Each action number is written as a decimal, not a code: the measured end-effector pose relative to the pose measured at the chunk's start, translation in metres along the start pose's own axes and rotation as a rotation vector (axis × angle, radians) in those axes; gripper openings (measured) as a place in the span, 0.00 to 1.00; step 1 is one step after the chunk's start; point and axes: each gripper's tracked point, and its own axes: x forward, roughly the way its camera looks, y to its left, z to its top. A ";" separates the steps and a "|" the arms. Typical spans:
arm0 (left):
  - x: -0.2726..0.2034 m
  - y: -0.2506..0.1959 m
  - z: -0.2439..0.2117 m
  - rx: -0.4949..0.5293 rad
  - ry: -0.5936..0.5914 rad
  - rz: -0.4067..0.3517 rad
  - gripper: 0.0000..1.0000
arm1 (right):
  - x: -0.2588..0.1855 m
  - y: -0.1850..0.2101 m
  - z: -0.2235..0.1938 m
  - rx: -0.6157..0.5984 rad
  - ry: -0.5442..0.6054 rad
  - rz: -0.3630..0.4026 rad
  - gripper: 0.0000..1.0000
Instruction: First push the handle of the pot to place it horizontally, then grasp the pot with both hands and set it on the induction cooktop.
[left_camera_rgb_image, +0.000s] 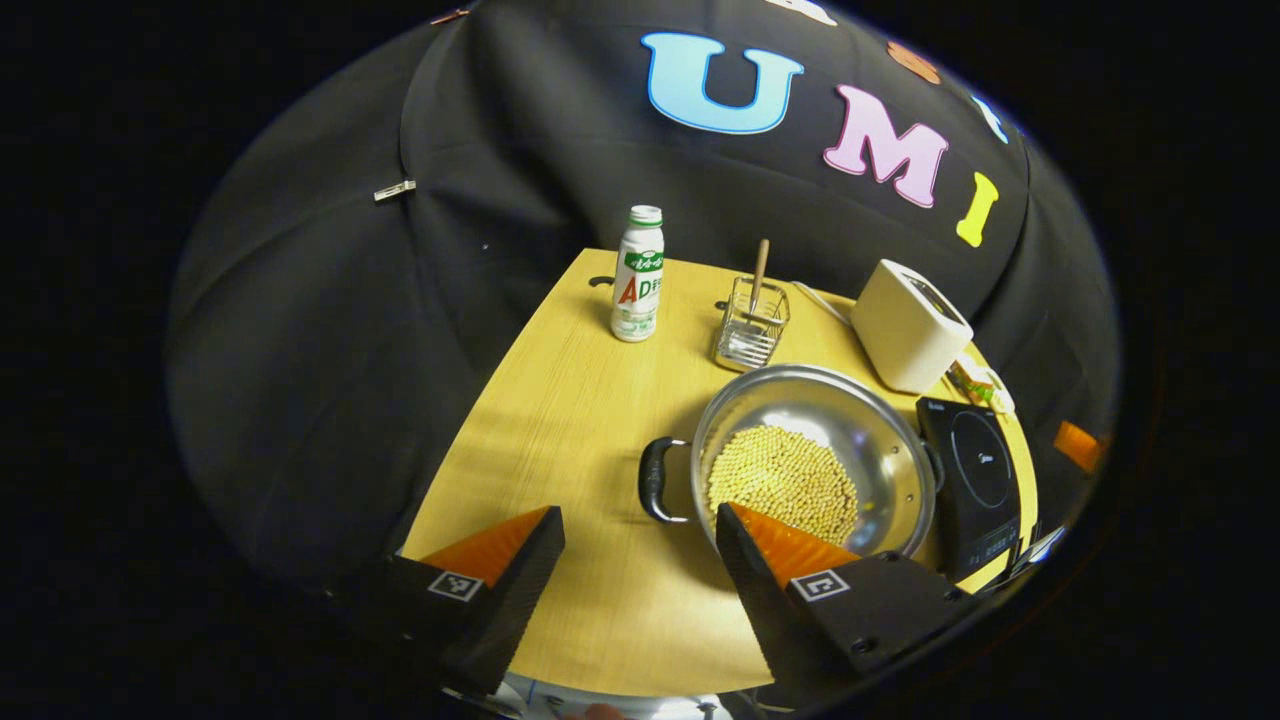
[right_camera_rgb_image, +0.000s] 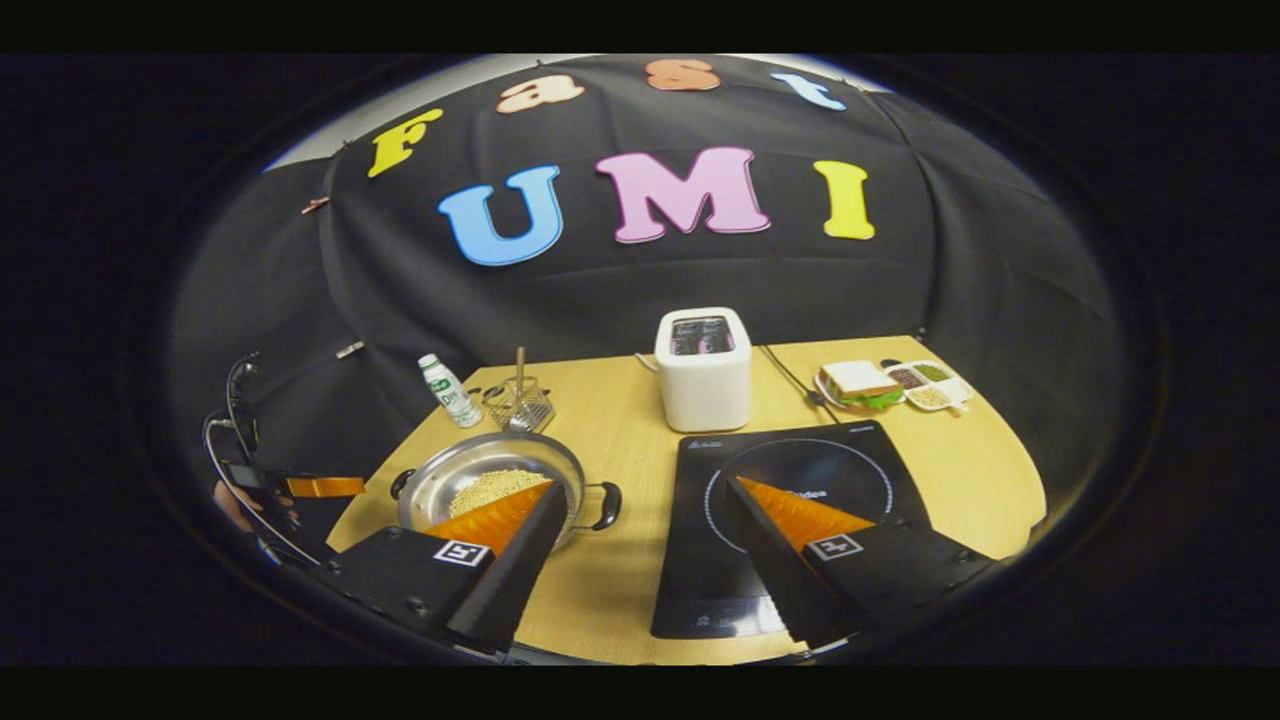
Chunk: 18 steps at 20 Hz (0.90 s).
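Both your grippers gape empty, so close on the round steel bean-filled pot's black side handles, lower-centre, next.

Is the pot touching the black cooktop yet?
Apart. In the right gripper view, a strip of bare wooden table shows between the pot with its black side handle and the induction cooktop.

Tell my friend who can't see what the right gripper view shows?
A steel pot of beans sits left of a black induction cooktop on a wooden table, the open right gripper above. Behind stand a toaster and a sandwich.
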 end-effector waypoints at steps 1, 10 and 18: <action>0.003 -0.004 0.003 -0.002 -0.009 -0.017 0.96 | 0.008 0.006 -0.003 -0.004 0.016 0.012 0.99; 0.054 -0.025 0.012 -0.030 -0.040 -0.091 0.96 | 0.077 0.037 -0.047 -0.030 0.154 0.050 0.99; 0.101 -0.024 -0.009 0.033 0.036 -0.098 0.96 | 0.126 0.032 -0.085 -0.010 0.247 0.044 0.99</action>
